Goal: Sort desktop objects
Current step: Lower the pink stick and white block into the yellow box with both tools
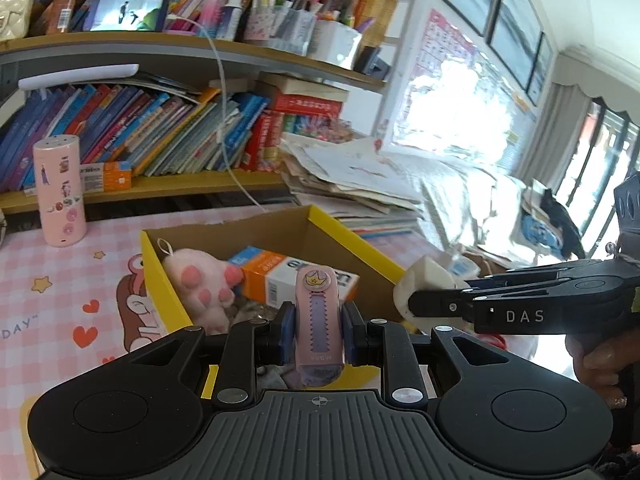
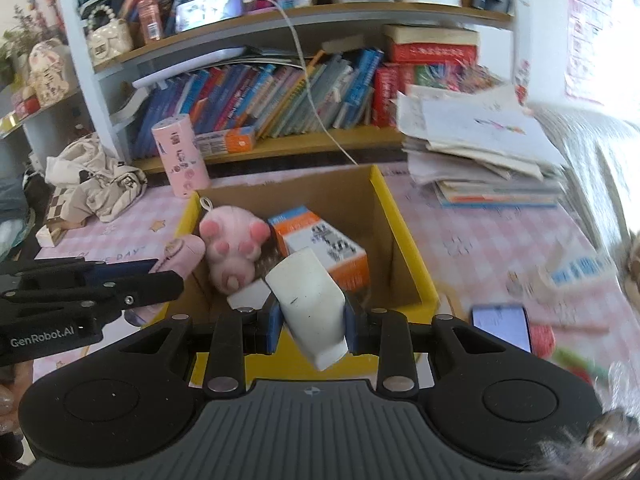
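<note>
A yellow cardboard box (image 1: 158, 276) stands on the pink checked desk. In it lie a pink plush paw (image 1: 200, 284) and an orange-and-white carton (image 1: 280, 276). My left gripper (image 1: 318, 334) is shut on a pink and purple oblong case with a crown badge (image 1: 318, 320), held over the box's near edge. My right gripper (image 2: 310, 322) is shut on a white block (image 2: 312, 300), held over the box's near part (image 2: 404, 236). The right gripper also shows in the left wrist view (image 1: 436, 304), at the box's right side. The plush paw (image 2: 236, 248) and carton (image 2: 320, 244) also show in the right wrist view.
A pink sticker-covered cylinder (image 1: 60, 192) stands at the back left of the desk. Bookshelves (image 1: 160, 128) rise behind. A stack of papers and books (image 2: 480, 152) lies at the right back. A phone (image 2: 502, 326) and small items lie on the desk at the right.
</note>
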### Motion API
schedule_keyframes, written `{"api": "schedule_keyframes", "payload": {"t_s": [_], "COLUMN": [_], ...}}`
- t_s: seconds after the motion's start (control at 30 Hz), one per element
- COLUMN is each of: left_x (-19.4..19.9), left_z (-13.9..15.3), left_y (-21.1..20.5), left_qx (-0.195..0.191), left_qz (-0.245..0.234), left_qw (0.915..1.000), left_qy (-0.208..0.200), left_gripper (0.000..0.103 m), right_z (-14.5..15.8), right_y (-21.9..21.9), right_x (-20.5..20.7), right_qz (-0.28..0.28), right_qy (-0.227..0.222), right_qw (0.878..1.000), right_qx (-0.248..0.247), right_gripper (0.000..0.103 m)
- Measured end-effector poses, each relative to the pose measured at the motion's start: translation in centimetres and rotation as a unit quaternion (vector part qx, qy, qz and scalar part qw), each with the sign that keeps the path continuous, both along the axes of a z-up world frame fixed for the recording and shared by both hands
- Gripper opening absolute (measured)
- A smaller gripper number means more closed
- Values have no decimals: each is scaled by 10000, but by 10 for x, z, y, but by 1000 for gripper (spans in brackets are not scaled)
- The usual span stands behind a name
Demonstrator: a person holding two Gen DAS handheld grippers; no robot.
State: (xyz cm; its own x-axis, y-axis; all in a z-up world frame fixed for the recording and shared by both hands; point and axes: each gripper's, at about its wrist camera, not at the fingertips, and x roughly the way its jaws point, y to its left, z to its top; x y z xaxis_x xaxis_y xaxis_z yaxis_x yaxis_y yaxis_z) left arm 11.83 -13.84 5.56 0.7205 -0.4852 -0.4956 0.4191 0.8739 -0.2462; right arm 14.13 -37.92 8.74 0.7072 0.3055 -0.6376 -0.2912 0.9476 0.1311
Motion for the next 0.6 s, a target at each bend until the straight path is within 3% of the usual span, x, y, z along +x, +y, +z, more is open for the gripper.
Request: {"api": "schedule_keyframes", "payload": {"t_s": [0.23, 0.6], "left_x": [23, 41], "left_z": [-12, -32], "left_y": [-9, -27], "left_qx": [297, 1157], "left_qz": [460, 814], "left_qw": [9984, 9889], "left_qy": [169, 461], "left_gripper": [23, 23], "right_z": [-9, -34], "right_y": [4, 21], "right_x": [45, 100], "right_qz": [582, 1428], "right_qy": [101, 410], "right_qw": [9983, 9889], "right_qx": [-18, 82], "right_gripper": [28, 28]}}
